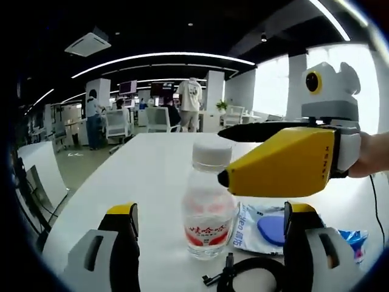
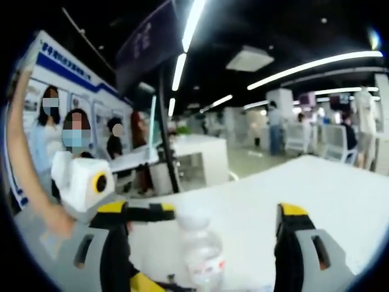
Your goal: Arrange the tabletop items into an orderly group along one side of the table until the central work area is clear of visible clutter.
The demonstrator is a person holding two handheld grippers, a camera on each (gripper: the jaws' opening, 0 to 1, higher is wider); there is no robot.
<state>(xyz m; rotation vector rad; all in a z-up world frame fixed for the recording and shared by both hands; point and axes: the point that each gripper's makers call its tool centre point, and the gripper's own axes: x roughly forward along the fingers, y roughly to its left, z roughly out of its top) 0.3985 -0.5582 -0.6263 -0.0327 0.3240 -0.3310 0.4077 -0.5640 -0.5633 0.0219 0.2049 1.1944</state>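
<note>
A clear water bottle point(image 1: 209, 207) with a white cap and a red label stands upright on the white table point(image 1: 152, 164). My left gripper point(image 1: 213, 243) is open, its yellow-tipped jaws wide apart on either side of the bottle's base. My right gripper point(image 1: 223, 155) comes in from the right, open, with its tips at the bottle's cap. In the right gripper view the blurred bottle point(image 2: 200, 249) stands between the open jaws of my right gripper point(image 2: 203, 243). The left gripper point(image 2: 161, 248) enters there from the left.
A white and blue packet point(image 1: 261, 228) lies right of the bottle, a blue wrapper point(image 1: 355, 240) further right. A coiled black cable point(image 1: 243, 274) lies in front. Office desks, chairs and several people stand beyond the table's far edge point(image 2: 340, 194).
</note>
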